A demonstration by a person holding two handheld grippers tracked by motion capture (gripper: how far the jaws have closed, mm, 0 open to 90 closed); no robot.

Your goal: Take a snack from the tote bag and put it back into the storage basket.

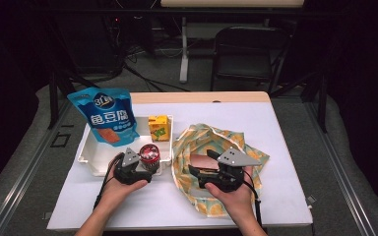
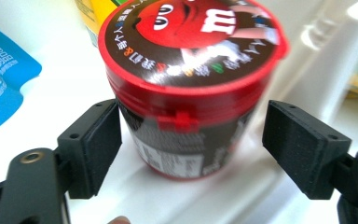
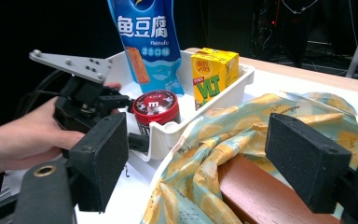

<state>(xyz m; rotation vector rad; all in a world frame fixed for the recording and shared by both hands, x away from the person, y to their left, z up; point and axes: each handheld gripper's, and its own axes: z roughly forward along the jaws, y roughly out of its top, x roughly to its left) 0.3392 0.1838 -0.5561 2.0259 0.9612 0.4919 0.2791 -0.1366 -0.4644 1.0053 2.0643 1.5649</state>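
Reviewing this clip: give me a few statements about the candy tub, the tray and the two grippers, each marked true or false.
1. The left gripper has its jaws either side of the candy tub, pads off it. True.
2. The tub lies on its side. False: it stands upright in the white tray.
3. The yellow drink carton is inside the patterned bag. False: it stands in the tray.
4. The right gripper is open over the bag. True.
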